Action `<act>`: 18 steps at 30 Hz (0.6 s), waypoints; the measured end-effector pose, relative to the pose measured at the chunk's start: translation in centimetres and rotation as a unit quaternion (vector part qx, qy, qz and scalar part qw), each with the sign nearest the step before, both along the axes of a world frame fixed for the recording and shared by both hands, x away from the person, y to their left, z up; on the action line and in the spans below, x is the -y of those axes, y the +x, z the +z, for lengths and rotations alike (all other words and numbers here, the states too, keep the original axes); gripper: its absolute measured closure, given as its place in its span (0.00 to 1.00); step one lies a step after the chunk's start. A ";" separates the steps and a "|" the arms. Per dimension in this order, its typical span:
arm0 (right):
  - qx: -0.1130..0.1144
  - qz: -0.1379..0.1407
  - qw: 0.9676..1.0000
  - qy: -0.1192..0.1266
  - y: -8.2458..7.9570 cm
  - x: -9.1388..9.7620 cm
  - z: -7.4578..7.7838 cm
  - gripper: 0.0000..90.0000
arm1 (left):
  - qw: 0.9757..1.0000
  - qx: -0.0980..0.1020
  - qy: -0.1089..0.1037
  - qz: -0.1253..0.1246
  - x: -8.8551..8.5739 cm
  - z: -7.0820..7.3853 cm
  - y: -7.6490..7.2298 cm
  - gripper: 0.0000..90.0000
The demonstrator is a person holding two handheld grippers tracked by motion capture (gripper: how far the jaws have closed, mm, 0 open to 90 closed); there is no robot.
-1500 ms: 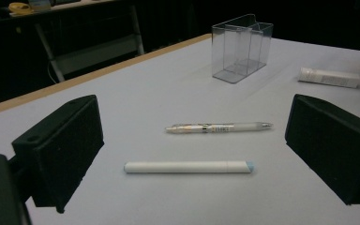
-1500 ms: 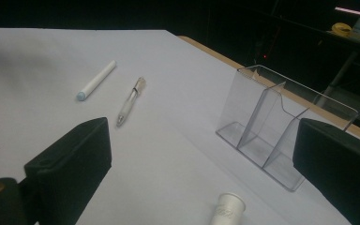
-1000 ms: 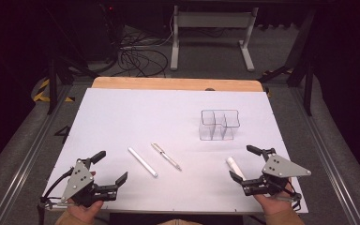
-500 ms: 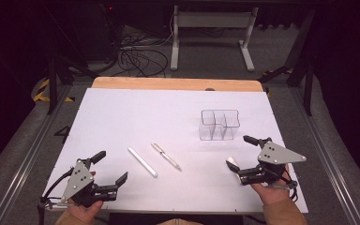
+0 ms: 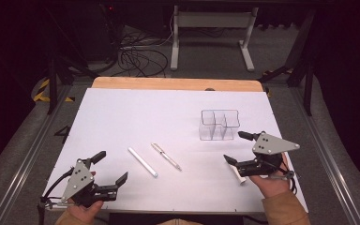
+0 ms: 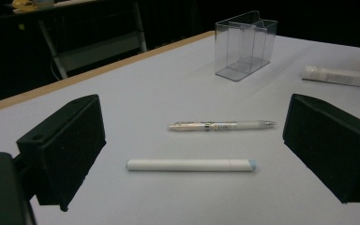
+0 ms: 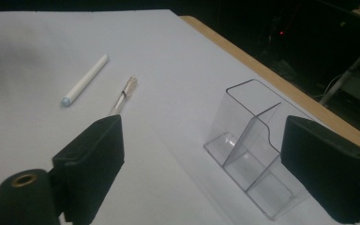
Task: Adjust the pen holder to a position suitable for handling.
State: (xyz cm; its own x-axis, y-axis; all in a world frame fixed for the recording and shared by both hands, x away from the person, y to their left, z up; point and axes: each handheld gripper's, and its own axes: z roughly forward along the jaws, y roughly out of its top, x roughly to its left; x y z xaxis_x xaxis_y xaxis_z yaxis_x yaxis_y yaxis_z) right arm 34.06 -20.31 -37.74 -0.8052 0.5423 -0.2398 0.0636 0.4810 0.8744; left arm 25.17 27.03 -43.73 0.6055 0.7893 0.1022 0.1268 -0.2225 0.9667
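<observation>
Standing empty near the table's (image 5: 122,108) right side, the clear organizer (image 5: 219,124) has its compartments bare. The right gripper (image 5: 238,149), jaws apart and just narrowing on nothing, hovers beside it, above a white tube (image 5: 240,176). The left gripper (image 5: 110,167) is released, facing the marker (image 5: 142,161) and pen (image 5: 166,156).

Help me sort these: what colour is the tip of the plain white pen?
Pale blue, on the white pen; it shows best in the left gripper view.

A dim lab or test workspace: a white-topped table (image 5: 122,117) with a wooden far edge, loose cables (image 5: 138,58) on the grey floor beyond it, and a metal desk frame (image 5: 211,33) behind.
</observation>
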 end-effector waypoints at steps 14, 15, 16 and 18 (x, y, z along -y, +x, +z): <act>-0.040 0.015 0.999 -0.031 2.4 -0.8 1.5 0.26 | 1.000 -0.002 0.001 -0.002 0.0 0.0 0.0 0.07; -0.048 0.017 0.998 -0.030 2.8 -0.9 1.6 0.26 | 1.000 -0.002 0.001 -0.001 0.0 0.0 0.1 0.07; -0.048 0.017 0.998 -0.030 2.8 -0.9 1.6 0.26 | 1.000 -0.002 0.001 -0.001 0.0 0.0 0.1 0.07; -0.055 0.017 0.998 -0.030 3.2 -1.0 1.6 0.26 | 1.000 -0.002 0.001 -0.001 0.0 0.0 0.0 0.07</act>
State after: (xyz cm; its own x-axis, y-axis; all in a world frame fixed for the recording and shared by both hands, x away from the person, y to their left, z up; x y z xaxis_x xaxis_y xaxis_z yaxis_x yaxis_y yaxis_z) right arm 37.27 -19.35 -36.12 -0.8464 0.5008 -0.1811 0.1394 0.5366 0.8322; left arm 25.22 26.98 -43.76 0.6079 0.7873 0.1027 0.1291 -0.2257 0.9656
